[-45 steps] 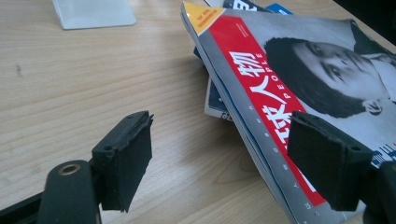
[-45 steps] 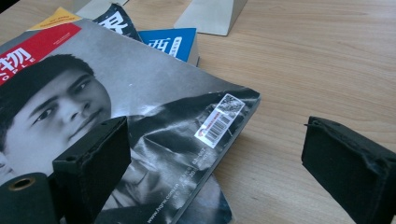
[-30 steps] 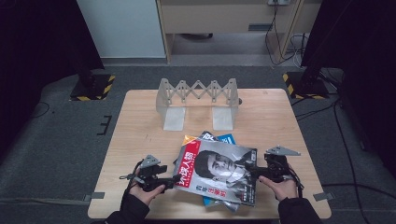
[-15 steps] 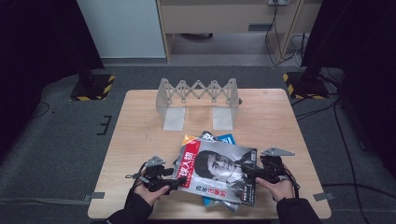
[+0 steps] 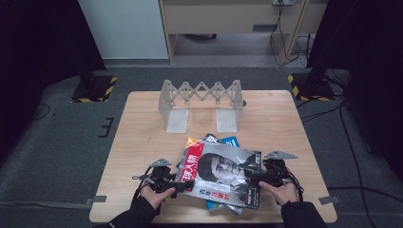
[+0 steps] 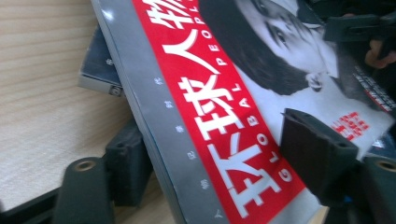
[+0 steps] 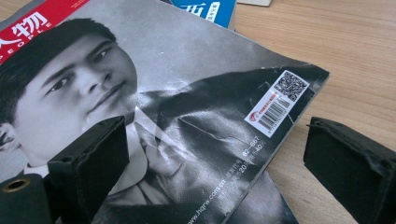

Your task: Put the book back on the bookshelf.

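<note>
room: dark studio, grey carpet, pale wooden table (image 5: 142,142) with a grey expanding scissor-lattice rack (image 5: 202,97) at its far side.
high view: glossy magazine with a red title band and a black-and-white portrait cover (image 5: 223,173) tops a small pile of magazines at the near edge; left gripper (image 5: 183,186) at its spine, right gripper (image 5: 252,178) at its outer edge.
left gripper view: jaws straddle the spine, 1 under and 1 over; they have just been narrowing, magazine between, pads not yet pressing.
right gripper view: jaws wide, 1 over the cover, 1 over bare wood, nothing gripped.
step in hand: pinch the spine squarely, top magazine alone, then lift level so pages don't sag.
</note>
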